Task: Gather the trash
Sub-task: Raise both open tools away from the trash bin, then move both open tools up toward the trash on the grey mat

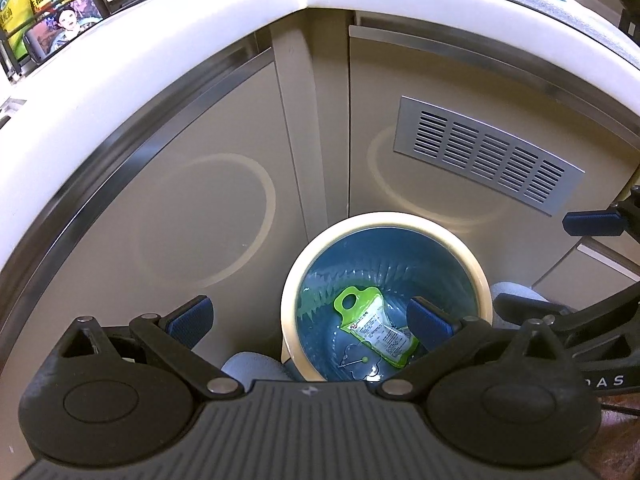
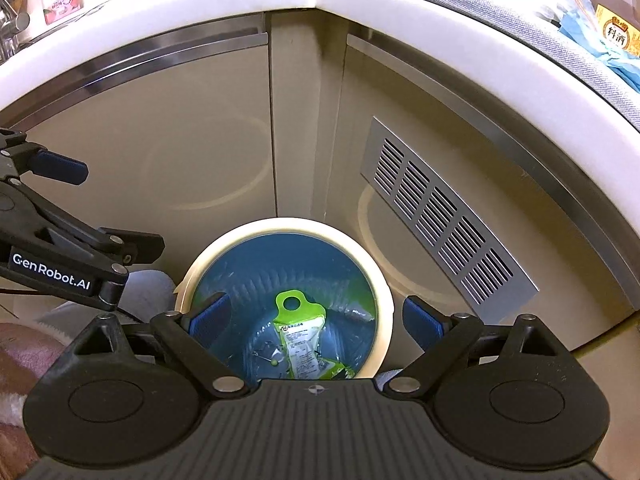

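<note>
Bin: a round cream-rimmed bin (image 2: 382, 292) with a blue liner stands on the floor in the corner where two beige cabinet doors meet, under the white surface (image 2: 224, 4).
Trash: a lime-green packet (image 2: 304, 340) with a hang-hole tab lies at the bottom of the bin; a small pin with a green head (image 2: 274, 362) lies beside it.
Packet axis: long, running from the tab at the far side toward the near rim.
Left hand-held gripper (image 1: 310, 320): wide open, holding nothing; it hangs over the bin's left rim, with the packet below and to its right.
Right hand-held gripper (image 2: 316, 318): wide open, holding nothing; it hangs straight above the bin mouth, the packet directly below between its blue pads.
Nearer: the right one appears better lined up with the bin.
Judgement: this piece looks already binned; more trash probably lies elsewhere.
Writing: "GenRobot.AI" on the left gripper's side in the right view; Chinese print on the packet is too small to read; a bottle (image 2: 616, 32) on the surface shows Chinese characters.
Vent: a metal grille (image 2: 444, 216) on the right door.
</note>
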The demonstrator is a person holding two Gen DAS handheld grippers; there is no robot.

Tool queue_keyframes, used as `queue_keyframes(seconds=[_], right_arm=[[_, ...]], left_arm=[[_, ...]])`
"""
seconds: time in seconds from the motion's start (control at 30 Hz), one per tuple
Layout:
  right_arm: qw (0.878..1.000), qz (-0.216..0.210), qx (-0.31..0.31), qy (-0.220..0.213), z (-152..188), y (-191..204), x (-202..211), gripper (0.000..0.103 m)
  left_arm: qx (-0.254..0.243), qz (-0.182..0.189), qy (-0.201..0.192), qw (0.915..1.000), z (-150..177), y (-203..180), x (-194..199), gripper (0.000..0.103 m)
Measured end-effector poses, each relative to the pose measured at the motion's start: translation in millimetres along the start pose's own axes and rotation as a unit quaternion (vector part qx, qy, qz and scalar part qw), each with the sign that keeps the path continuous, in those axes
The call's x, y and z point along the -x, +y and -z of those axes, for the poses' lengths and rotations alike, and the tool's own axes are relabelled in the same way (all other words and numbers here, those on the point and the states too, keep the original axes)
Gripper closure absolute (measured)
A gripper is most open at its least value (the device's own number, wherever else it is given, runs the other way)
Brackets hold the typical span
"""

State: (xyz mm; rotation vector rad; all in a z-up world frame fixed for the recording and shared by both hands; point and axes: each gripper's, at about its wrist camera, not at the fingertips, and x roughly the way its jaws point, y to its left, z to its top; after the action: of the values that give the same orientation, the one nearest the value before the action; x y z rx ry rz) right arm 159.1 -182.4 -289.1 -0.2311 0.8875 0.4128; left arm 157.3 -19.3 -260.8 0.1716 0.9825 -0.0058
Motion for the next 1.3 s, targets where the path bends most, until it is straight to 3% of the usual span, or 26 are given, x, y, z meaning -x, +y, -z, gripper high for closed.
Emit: queue_keyframes(seconds=[0.77,1.3], right_arm=[[1.000,0.002,-0.001,-0.006,0.7,0.4,1.9,0.009],[0.998,0.006,-0.008,-0.061,-14.9,-14.9,36.6,0.009]], left_arm=[[0.001,-0.002,-0.003,1.0000,0.5,0.7,0.0,0.000],[0.021,-0.022,-0.062,0.9976,-28.0,9.9,29.3,0.000]])
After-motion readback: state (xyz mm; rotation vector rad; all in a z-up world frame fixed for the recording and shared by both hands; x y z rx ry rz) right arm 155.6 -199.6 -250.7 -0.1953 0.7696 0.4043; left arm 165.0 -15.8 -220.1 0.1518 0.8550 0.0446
